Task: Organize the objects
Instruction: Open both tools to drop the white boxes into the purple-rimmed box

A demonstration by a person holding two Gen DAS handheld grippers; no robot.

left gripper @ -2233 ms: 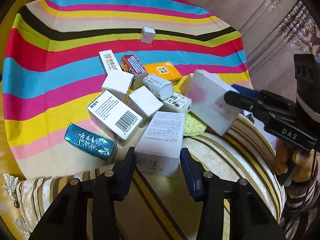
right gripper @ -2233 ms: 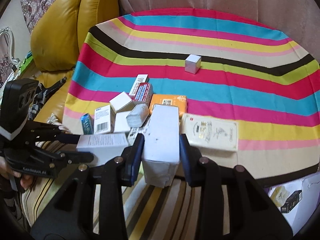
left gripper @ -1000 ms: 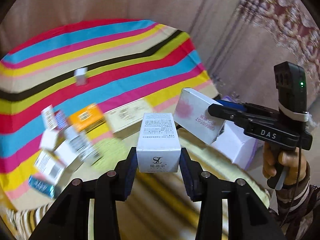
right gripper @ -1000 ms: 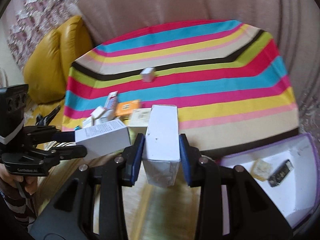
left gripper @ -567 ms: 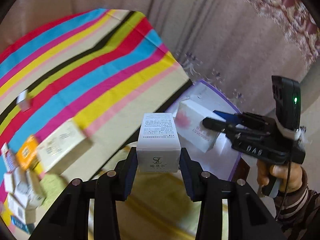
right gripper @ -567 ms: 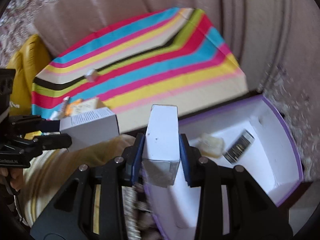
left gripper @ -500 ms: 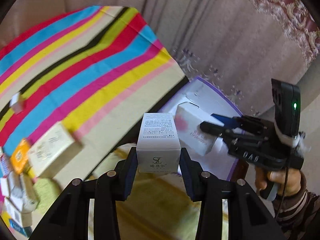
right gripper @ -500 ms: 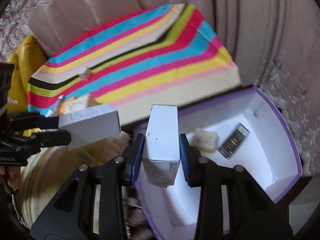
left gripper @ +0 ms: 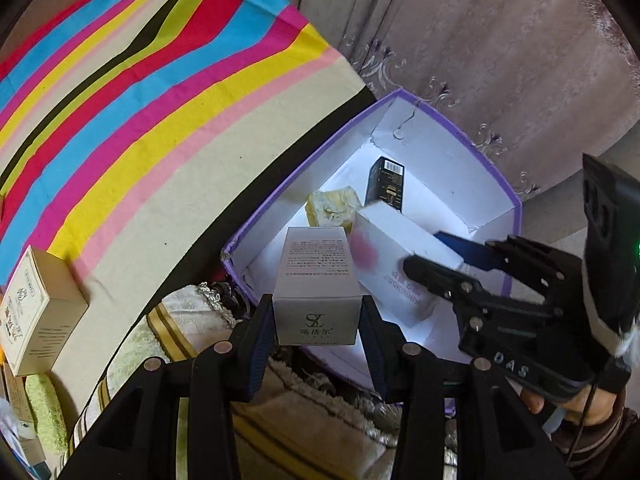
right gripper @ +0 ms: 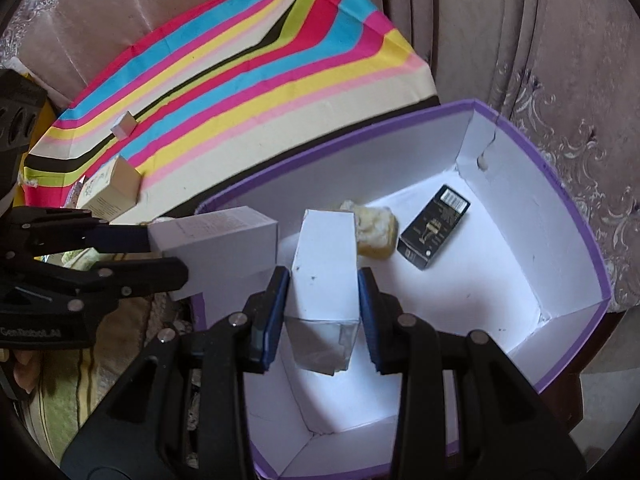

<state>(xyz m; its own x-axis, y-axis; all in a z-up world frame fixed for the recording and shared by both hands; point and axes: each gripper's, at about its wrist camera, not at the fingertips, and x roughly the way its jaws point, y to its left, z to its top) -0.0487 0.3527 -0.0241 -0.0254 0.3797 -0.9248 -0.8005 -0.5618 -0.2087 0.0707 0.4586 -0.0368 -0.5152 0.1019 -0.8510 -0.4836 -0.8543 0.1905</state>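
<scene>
Your left gripper [left gripper: 318,320] clamps the grey-white "SZ" carton [left gripper: 316,280], long axis running straight away from the jaws, over the purple-rimmed cardboard box [right gripper: 568,200]. Your right gripper [right gripper: 323,306] pinches a plain white carton [right gripper: 326,264], pointing forward and down inside it, near a crumpled yellow sponge [right gripper: 376,232] and a glossy black packet [right gripper: 434,232].

Left gripper [left gripper: 318,322] pitched steeply down, jaws clamped on white carton [left gripper: 316,280]. Right gripper [right gripper: 323,302] angled down beside it, jaws clamped on white box [right gripper: 325,260]. Hand [left gripper: 576,404] wraps right gripper's handle, sleeve at wrist.
</scene>
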